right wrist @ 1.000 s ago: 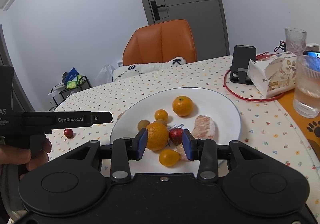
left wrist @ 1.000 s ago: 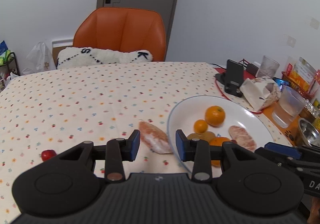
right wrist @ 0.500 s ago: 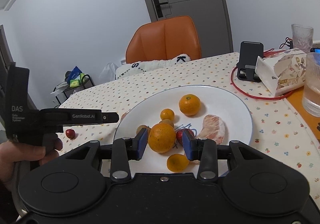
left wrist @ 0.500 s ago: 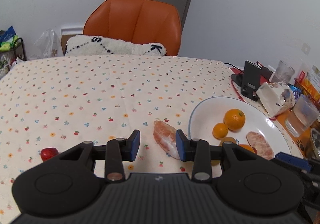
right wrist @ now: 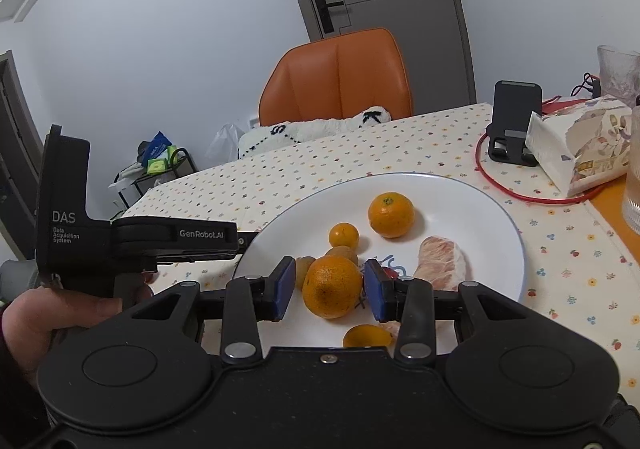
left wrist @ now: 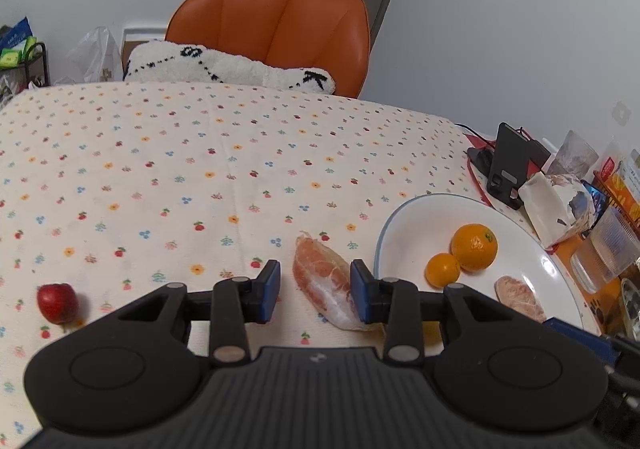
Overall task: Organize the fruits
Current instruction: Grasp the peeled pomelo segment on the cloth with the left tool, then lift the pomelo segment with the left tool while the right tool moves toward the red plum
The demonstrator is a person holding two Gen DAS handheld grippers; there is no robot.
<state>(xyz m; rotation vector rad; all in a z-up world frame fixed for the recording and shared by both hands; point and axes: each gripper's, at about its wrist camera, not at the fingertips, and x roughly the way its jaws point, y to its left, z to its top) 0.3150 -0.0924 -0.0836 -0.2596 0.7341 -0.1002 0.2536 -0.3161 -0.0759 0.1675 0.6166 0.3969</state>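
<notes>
The counter, covered by a cream cloth with small fruit print, carries a round white plate, a peeled pink pomelo segment, a small red fruit and a black phone stand

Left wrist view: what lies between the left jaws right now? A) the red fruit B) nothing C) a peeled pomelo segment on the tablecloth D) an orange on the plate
C: the peeled pomelo segment lies on the tablecloth between the open jaws of the left gripper, just left of the plate; the red fruit sits far off to the left.
</notes>
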